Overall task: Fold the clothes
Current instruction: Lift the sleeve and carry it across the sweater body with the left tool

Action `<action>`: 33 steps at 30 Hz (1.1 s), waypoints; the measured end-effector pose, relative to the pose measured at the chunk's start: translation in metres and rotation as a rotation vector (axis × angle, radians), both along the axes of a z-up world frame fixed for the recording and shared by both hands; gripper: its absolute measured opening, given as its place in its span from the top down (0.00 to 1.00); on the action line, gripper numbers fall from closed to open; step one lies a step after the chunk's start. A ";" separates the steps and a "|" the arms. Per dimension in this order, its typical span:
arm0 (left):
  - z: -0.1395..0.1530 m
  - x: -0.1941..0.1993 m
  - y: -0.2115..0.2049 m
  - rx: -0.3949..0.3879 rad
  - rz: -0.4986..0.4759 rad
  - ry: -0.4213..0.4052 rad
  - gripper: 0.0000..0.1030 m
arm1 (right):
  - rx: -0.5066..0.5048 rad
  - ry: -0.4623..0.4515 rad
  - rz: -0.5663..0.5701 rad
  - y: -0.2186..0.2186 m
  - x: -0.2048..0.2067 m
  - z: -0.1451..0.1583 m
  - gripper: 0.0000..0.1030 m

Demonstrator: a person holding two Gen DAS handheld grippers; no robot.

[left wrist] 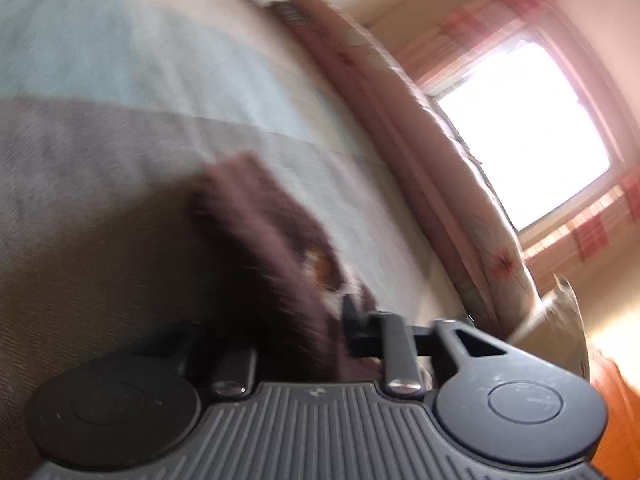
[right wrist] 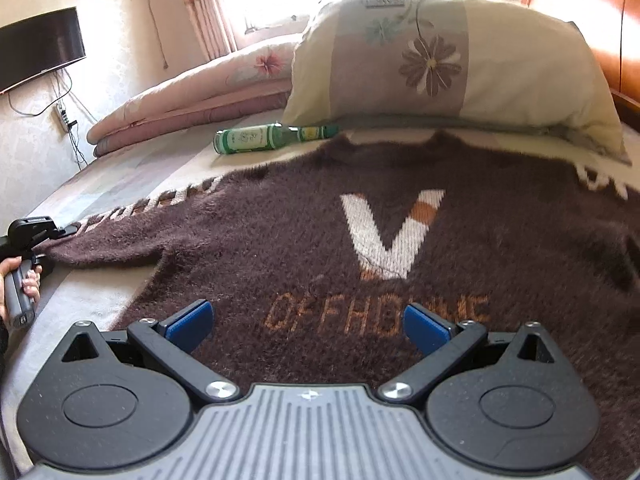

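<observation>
A brown fuzzy sweater lies spread flat across the bed, its neck toward the pillow at the head edge, a white V and orange lettering facing up. One sleeve stretches out toward the bed's left edge, where the left gripper, held in a hand, has its jaws pressed together on the sleeve's cuff; the left wrist view is blurred but shows brown fabric running into the gripper. The right gripper hovers over the sweater's lower hem with its blue pads spread wide, holding nothing. A green bottle lies on its side near the pillow, just beyond the sweater's shoulder. A folded quilt rests along the far edge.
</observation>
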State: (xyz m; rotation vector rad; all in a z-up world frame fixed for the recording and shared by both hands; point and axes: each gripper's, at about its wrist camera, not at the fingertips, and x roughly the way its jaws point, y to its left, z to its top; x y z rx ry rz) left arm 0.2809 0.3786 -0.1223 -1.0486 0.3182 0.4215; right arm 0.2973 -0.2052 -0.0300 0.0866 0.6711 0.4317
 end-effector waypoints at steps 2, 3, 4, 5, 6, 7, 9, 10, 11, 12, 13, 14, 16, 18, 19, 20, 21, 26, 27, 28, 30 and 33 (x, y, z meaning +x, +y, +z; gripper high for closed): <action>-0.001 0.001 0.000 -0.009 0.004 -0.001 0.88 | -0.008 0.000 0.010 0.002 0.000 0.000 0.00; 0.000 0.003 0.000 -0.010 0.005 0.010 0.88 | -0.010 0.006 0.013 0.003 0.000 -0.001 0.00; 0.002 0.004 0.000 -0.011 0.006 0.021 0.88 | -0.012 0.012 0.015 0.004 0.001 -0.001 0.00; 0.004 0.005 0.000 -0.014 0.006 0.032 0.88 | -0.011 0.014 0.016 0.004 0.001 -0.001 0.00; 0.006 0.010 0.002 -0.027 0.010 0.047 0.88 | -0.009 0.015 0.016 0.004 0.000 -0.001 0.00; 0.009 0.013 0.002 -0.027 0.009 0.066 0.89 | -0.007 0.014 0.018 0.004 0.000 -0.001 0.00; 0.019 0.018 0.000 0.011 -0.006 0.116 0.90 | -0.002 0.007 0.020 0.003 -0.001 0.001 0.00; 0.024 0.022 -0.002 0.037 -0.017 0.140 0.92 | 0.000 0.004 0.019 0.002 -0.002 0.002 0.00; 0.030 0.026 -0.004 0.054 -0.027 0.147 0.92 | 0.003 0.002 0.019 0.002 -0.003 0.003 0.00; 0.035 0.030 -0.006 0.071 -0.037 0.155 0.92 | 0.006 0.000 0.020 0.001 -0.003 0.004 0.00; 0.041 0.035 -0.008 0.088 -0.046 0.163 0.92 | 0.010 -0.001 0.020 0.001 -0.003 0.005 0.00; 0.046 0.038 -0.010 0.105 -0.056 0.169 0.92 | 0.012 -0.003 0.020 0.001 -0.004 0.006 0.00; 0.059 0.041 -0.014 0.131 -0.075 0.160 0.92 | 0.017 -0.010 0.018 0.000 -0.005 0.008 0.00; 0.073 0.044 -0.020 0.153 -0.094 0.155 0.92 | 0.023 -0.011 0.021 0.000 -0.006 0.010 0.00; 0.080 0.048 -0.023 0.163 -0.105 0.151 0.92 | 0.026 -0.010 0.024 -0.001 -0.007 0.010 0.00; 0.087 0.050 -0.027 0.174 -0.118 0.146 0.92 | 0.026 -0.006 0.027 -0.001 -0.007 0.011 0.00; 0.095 0.051 -0.031 0.185 -0.130 0.140 0.92 | 0.027 -0.004 0.030 -0.001 -0.008 0.012 0.00; 0.133 0.058 -0.058 0.240 -0.200 0.105 0.92 | 0.039 -0.011 0.035 -0.003 -0.014 0.018 0.00; 0.138 0.056 -0.064 0.251 -0.214 0.100 0.92 | 0.038 -0.013 0.036 -0.003 -0.015 0.019 0.00; 0.144 0.057 -0.070 0.261 -0.227 0.095 0.92 | 0.037 -0.016 0.037 -0.004 -0.017 0.020 0.00; 0.154 0.060 -0.082 0.272 -0.256 0.080 0.92 | 0.032 -0.019 0.035 -0.005 -0.020 0.022 0.00; 0.167 0.062 -0.103 0.290 -0.293 0.063 0.92 | 0.032 -0.016 0.029 -0.012 -0.024 0.023 0.00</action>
